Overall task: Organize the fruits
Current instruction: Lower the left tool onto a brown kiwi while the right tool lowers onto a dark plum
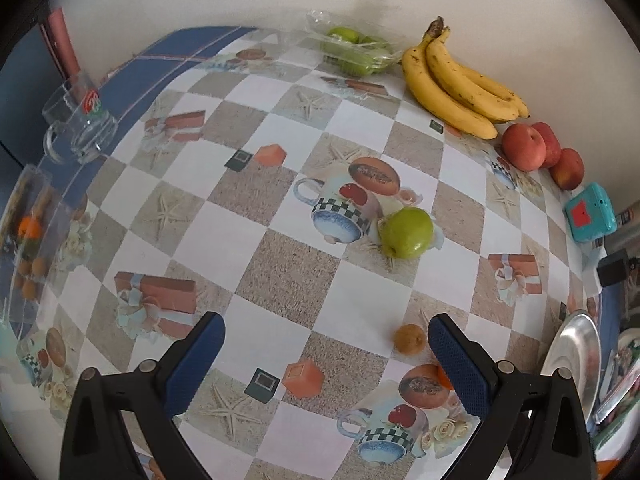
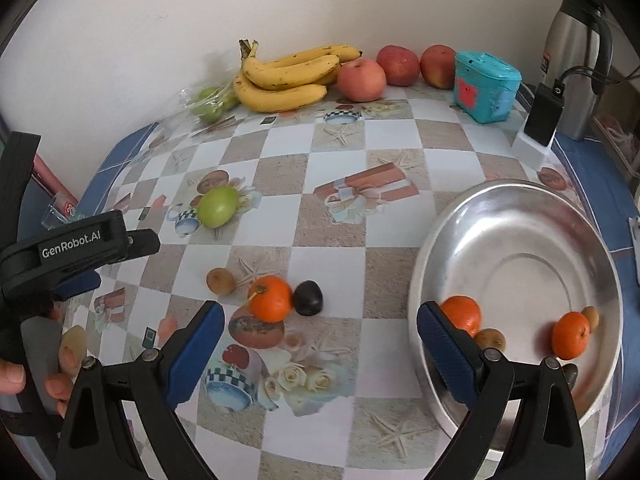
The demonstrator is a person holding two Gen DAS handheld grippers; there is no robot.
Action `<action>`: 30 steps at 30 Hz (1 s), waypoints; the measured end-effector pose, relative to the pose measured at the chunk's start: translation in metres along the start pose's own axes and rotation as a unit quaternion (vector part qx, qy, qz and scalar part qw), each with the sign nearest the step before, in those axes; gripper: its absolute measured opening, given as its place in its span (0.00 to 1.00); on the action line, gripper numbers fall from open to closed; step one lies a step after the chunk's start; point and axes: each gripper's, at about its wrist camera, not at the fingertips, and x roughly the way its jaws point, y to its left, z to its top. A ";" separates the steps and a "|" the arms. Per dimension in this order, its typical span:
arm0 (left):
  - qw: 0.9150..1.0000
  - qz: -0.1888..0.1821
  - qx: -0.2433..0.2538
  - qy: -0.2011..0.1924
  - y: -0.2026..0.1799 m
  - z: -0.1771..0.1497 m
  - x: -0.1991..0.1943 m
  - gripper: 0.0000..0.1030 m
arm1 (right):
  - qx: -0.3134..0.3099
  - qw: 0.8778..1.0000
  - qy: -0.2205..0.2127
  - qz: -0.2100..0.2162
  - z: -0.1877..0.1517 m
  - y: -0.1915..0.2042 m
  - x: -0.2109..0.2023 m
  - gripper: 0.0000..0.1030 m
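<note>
Your right gripper (image 2: 318, 332) and left gripper (image 1: 326, 340) both hold their jaws apart, empty. Lower right, the metal bowl (image 2: 520, 240) is cut off — your finger half-hides one orange (image 2: 464, 314); another orange (image 2: 271, 298) sits on the worktop (image 2: 332, 252).

It looks like a home kitchen: a picture tablecloth (image 2: 340, 216), bananas (image 2: 288, 76) and a kettle (image 2: 576, 52) far past the tongs.

Bananas (image 2: 288, 76), apples (image 2: 362, 80) and a box (image 2: 486, 86) line the wall at the back of the surface (image 2: 328, 256). Metal plate (image 2: 520, 264) at right — two oranges (image 2: 570, 340) in it. Left of the plate, an orange (image 2: 271, 298) touching a plum (image 2: 307, 298); a lone apple (image 2: 217, 206) further back left.
</note>
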 end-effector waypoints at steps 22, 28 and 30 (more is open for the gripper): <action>0.995 -0.092 0.017 0.041 -0.033 -0.007 0.042 0.73 | 0.069 0.997 0.024 0.003 0.004 -0.017 0.036 0.53; 0.993 -0.105 0.008 0.053 -0.037 -0.008 0.052 0.68 | 0.076 0.996 0.034 0.019 0.003 -0.017 0.044 0.46; 0.993 -0.107 0.011 0.056 -0.039 -0.008 0.054 0.61 | 0.076 0.996 0.036 0.021 0.003 -0.015 0.046 0.44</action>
